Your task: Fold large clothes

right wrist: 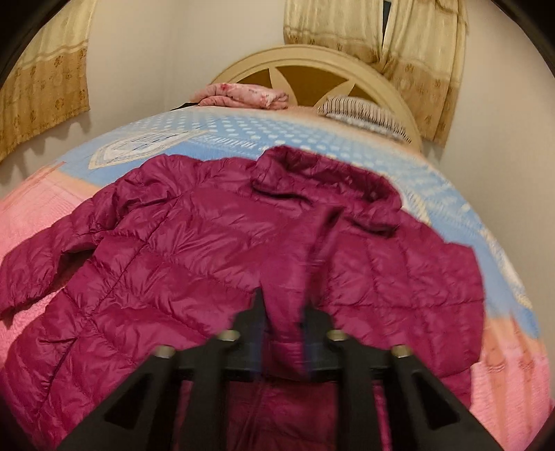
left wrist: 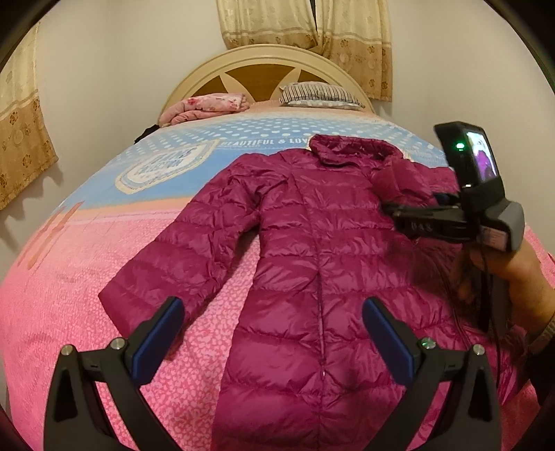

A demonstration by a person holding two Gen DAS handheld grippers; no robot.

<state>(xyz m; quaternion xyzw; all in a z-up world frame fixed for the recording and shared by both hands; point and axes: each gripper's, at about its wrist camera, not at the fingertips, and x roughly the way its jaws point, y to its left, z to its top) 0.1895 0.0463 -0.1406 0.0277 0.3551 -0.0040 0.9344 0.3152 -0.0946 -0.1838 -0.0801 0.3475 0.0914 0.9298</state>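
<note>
A magenta quilted jacket (left wrist: pixel 312 260) lies front up on the bed, collar toward the headboard, its left sleeve (left wrist: pixel 166 256) stretched out to the side. My left gripper (left wrist: pixel 272 305) hovers open over the lower part, one finger on each side of the zip, nothing between them. My right gripper (left wrist: pixel 392 208), held by a hand (left wrist: pixel 513 284), sits at the jacket's right shoulder. In the right wrist view, which is blurred, the right gripper (right wrist: pixel 282 305) has its fingers close together with the other sleeve (right wrist: pixel 288 277) between them, drawn across the jacket (right wrist: pixel 173 249) chest.
The bed has a pink and blue cover (left wrist: pixel 86 295). A folded pink blanket (left wrist: pixel 208 105) and a striped pillow (left wrist: pixel 319 93) lie by the cream headboard (left wrist: pixel 263 66). Beige curtains (left wrist: pixel 305 24) hang on the walls behind and to the left.
</note>
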